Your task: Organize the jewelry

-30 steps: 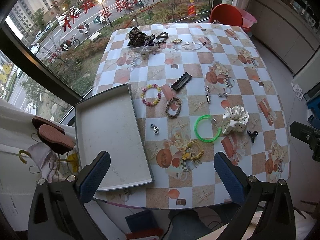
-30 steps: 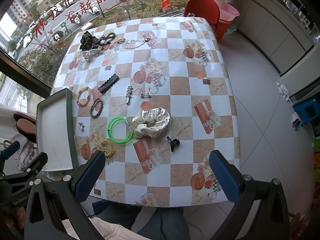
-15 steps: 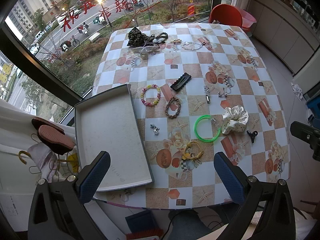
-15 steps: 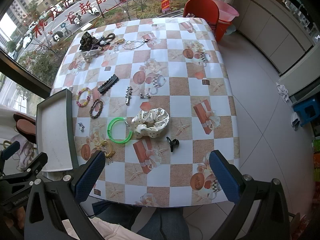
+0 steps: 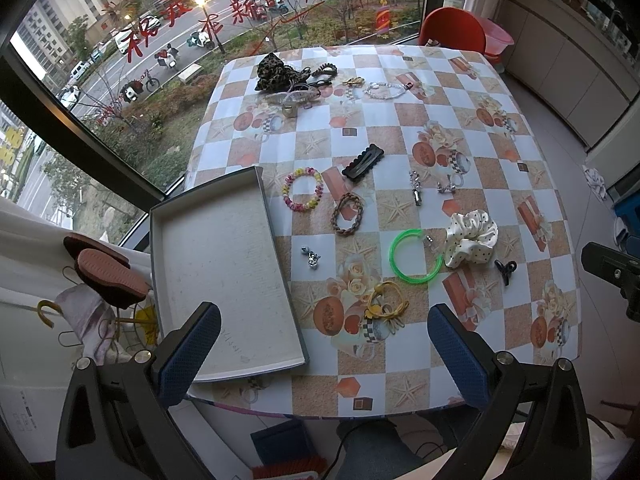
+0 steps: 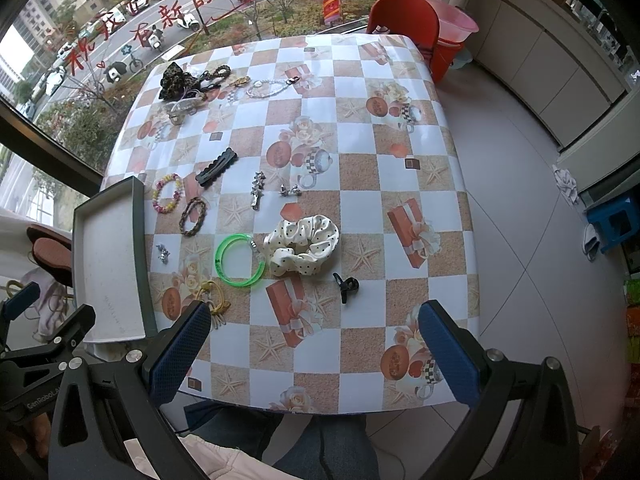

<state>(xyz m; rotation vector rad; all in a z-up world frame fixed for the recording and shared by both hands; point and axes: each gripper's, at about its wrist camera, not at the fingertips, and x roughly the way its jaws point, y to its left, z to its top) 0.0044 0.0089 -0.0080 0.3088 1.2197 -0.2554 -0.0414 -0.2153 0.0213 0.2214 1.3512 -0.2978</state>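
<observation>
Standing by the table (image 5: 400,128), I am seeing the grey tray (image 5: 224,264) lying empty at its left edge, its long axis running away from the person, with every piece of jewelry lying to its right on the checked cloth. The left gripper (image 5: 324,340) is hovering above the near edge with its blue-padded jaws spread wide and nothing between them; the tray's near corner is sitting just under its left finger, and the yellow hair tie (image 5: 386,306) is lying straight ahead, the closest piece to it. The little silver charm (image 5: 311,258) is resting just beside the tray wall, with the beaded bracelet (image 5: 303,189) and the braided brown bracelet (image 5: 346,215) further out. Moving right, the green bangle (image 6: 239,255) is touching the white polka-dot scrunchie (image 6: 303,245), and the small black claw clip (image 6: 346,286) is lying ahead of the right gripper (image 6: 314,346), which is also gaping wide and empty. I would judge the left gripper nearer the tray and the yellow tie, the right nearer the clip and scrunchie. As for writing, red brush characters are running across the window glass (image 5: 208,20), too distorted for me to read with confidence, and a faint marking reading something like "GenRobot" is showing on the left gripper's body in the right wrist view.
</observation>
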